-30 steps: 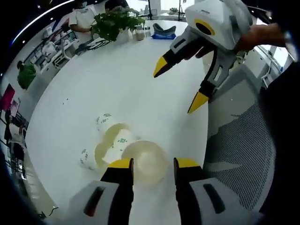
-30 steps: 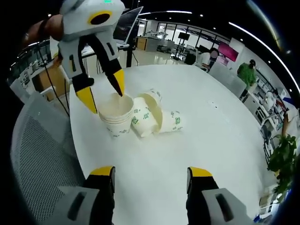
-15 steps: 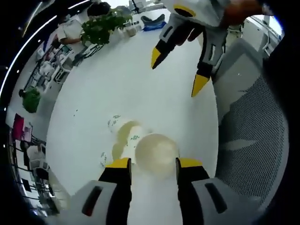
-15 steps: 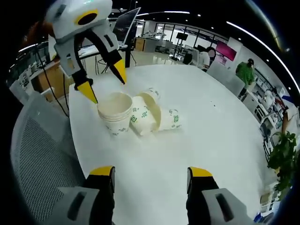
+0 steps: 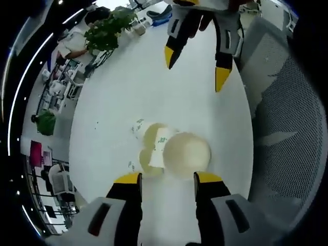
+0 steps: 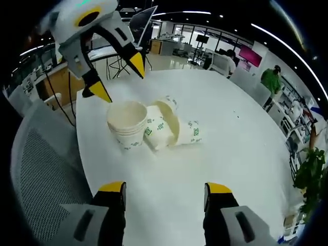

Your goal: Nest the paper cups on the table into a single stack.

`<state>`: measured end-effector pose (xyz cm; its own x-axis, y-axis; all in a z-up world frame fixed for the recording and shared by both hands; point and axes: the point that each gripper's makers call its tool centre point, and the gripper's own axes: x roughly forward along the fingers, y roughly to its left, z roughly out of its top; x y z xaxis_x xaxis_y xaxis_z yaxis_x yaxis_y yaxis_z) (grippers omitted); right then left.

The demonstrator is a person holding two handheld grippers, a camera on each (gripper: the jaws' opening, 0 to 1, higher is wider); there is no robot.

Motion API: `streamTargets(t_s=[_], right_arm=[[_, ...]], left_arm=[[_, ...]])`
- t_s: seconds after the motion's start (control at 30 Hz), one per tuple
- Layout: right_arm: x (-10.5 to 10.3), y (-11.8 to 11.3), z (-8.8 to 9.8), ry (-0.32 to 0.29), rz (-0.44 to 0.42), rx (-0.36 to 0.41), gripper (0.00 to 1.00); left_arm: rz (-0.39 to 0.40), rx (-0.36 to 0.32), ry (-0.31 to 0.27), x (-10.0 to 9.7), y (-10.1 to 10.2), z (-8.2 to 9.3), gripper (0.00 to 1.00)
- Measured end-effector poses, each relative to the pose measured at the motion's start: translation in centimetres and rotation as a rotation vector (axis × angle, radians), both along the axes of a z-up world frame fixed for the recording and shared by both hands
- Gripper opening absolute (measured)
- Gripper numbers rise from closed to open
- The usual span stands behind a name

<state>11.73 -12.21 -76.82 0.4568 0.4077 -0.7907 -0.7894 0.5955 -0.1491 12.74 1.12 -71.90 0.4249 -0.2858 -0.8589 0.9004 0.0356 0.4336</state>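
1. Round white counter (image 6: 241, 154), bearing all the paper cups.
2. Upright stack of nested paper cups (image 6: 127, 124), near the counter's edge, mouth open upward; seen from above in the left gripper view (image 5: 187, 152).
3. Two paper cups lying on their sides (image 6: 171, 128), just beside the stack, green print visible.
4. Left hand-held gripper (image 6: 119, 77), jaws apart, raised above the stack, touching no cup.
5. Right hand-held gripper (image 6: 165, 188), jaws apart and empty, well apart from the cups.
6. Potted plant (image 5: 105, 32) at the counter's far edge.
7. Mesh chair (image 6: 38, 169) beside the counter.
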Motion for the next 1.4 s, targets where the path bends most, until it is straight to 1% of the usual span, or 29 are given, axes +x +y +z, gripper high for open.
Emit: streamTargets(t_s=[0.13,0.27,0.33,0.47,0.57,0.73,0.77,0.9,1.1,1.17,1.27,1.4], right_arm=[[1.3,0.5,0.6,-0.015,-0.029,0.016,0.58],[3.8,1.1,0.2,-0.025,-0.076,0.05,0.57],[4.1,1.2,0.3,-0.024,-0.096,0.057,0.56],[5.6,1.8,0.1,-0.028,-0.134,0.064,0.55],[6.0,2.5,0.5,-0.04,-0.144,0.067,0.54],[7.1,3.5,-0.4,-0.04,-0.151,0.061,0.52],[7.2,3.6,-0.3,-0.038,-0.157,0.061,0.52],[7.8,4.3,-0.9,-0.037,-0.171,0.07,0.51],[8.6,4.5,-1.0,-0.045,-0.185,0.071,0.5],[8.8,4.6,-0.9,-0.049,-0.205,0.081,0.49],[9.3,4.8,-1.2,-0.047,-0.214,0.083,0.49],[9.1,4.8,-1.6,-0.046,-0.216,0.079,0.48]], left_arm=[[0.009,-0.006,-0.005,0.2,0.4,-0.2,0.39],[0.024,-0.012,-0.009,0.2,1.0,-0.4,0.39],[0.034,-0.015,-0.009,0.4,1.5,-0.6,0.39],[0.062,-0.032,-0.007,0.9,2.3,-1.0,0.39],[0.076,-0.042,-0.01,0.7,2.5,-1.1,0.39],[0.092,-0.049,-0.021,1.3,3.4,-1.4,0.39],[0.094,-0.048,-0.025,1.4,3.6,-1.5,0.39],[0.097,-0.04,-0.041,1.6,4.2,-1.2,0.39],[0.1,-0.034,-0.051,2.4,5.3,-1.5,0.39],[0.096,-0.03,-0.057,2.7,5.6,-1.6,0.39],[0.101,-0.043,-0.052,2.5,5.2,-1.6,0.39],[0.104,-0.055,-0.043,2.5,5.4,-1.9,0.39]])
